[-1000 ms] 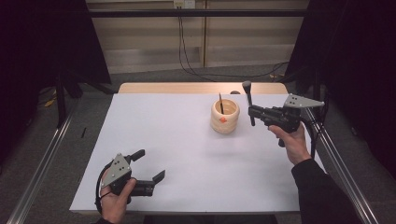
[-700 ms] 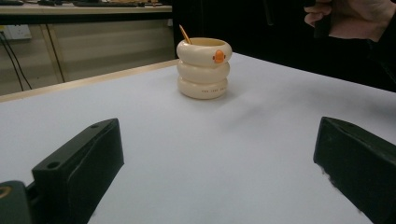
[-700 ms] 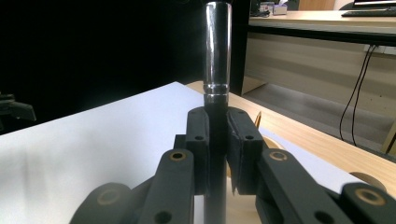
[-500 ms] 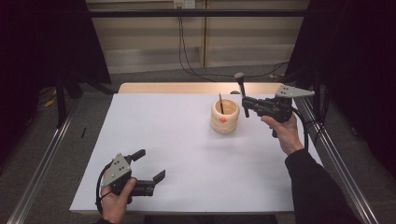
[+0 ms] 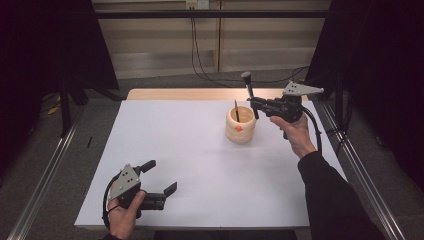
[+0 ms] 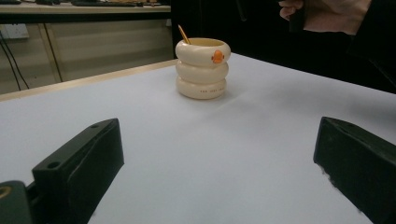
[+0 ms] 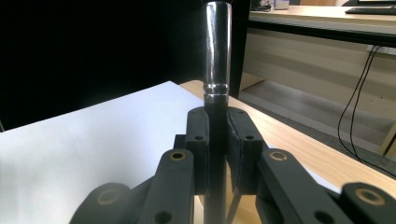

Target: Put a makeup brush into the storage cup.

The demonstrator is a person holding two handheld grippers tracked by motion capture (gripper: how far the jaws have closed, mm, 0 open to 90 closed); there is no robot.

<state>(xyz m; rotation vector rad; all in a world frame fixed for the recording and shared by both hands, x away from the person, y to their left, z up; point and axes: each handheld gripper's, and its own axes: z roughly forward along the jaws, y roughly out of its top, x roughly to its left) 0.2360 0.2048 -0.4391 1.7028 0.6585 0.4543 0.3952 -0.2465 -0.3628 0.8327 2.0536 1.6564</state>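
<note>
Right gripper held above the table, just right of the cup and a little higher than its rim — jaws clamped on a brush. Brush stands close to upright in the jaws: metal-capped end up, well above the cup, dark lower part running down past the jaws toward the cup's right side. In the right gripper view the shiny cap rises straight out of the closed jaws, with the shaft pinched between the two pads; whether the lower tip touches the cup cannot be told.

Cup: cream, three stacked rings, small orange mark on the front, standing on the white table toward its far right part. A thin stick leans inside it, tip out over the rim; the left gripper view shows the same stick as pale and tilted away from the orange mark.

Left gripper well apart from the cup, near the table's front left edge, resting low on the sheet — jaws spread wide, nothing between them, pointed toward the cup.
</note>
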